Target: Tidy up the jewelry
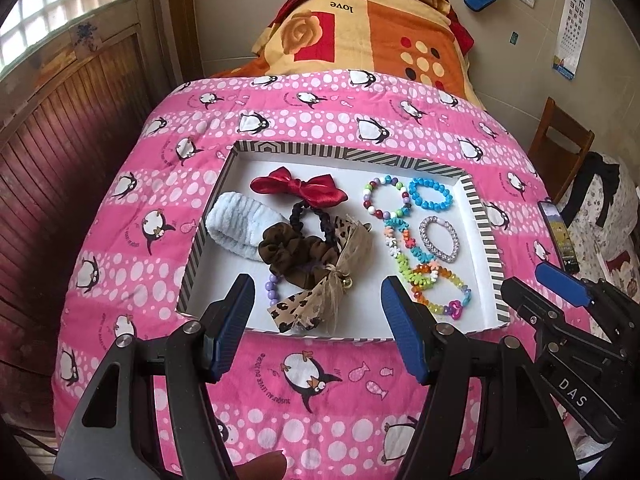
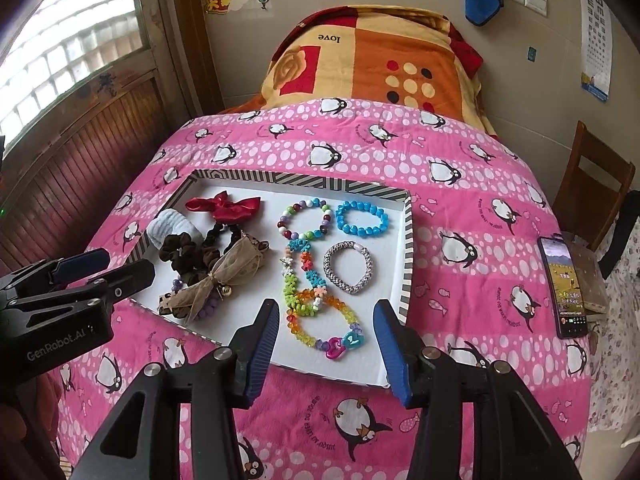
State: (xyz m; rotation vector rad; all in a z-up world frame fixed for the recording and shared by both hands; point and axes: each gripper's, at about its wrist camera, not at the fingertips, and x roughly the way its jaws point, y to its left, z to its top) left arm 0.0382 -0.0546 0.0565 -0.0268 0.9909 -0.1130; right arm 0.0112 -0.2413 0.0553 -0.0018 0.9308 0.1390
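A shallow white tray with a striped rim (image 1: pixel 488 240) (image 2: pixel 406 272) lies on the pink penguin quilt. Its left half holds a red bow (image 1: pixel 298 189) (image 2: pixel 224 205), a pale blue headband (image 1: pixel 236 224), a brown scrunchie (image 1: pixel 296 254) (image 2: pixel 184 254) and a leopard bow (image 1: pixel 316 304). Its right half holds bead bracelets: multicolour (image 1: pixel 386 198) (image 2: pixel 306 218), blue (image 1: pixel 432 194) (image 2: pixel 362 218), silver (image 1: pixel 440 240) (image 2: pixel 348 266) and a heart one (image 2: pixel 332 328). My left gripper (image 1: pixel 318 320) is open at the tray's near edge. My right gripper (image 2: pixel 326 340) is open above the heart bracelet.
A phone (image 1: pixel 558 240) (image 2: pixel 564 288) lies at the bed's right edge. An orange patterned blanket (image 1: pixel 372 32) is folded at the far end. A wooden chair (image 1: pixel 560 148) stands to the right, wood panelling to the left.
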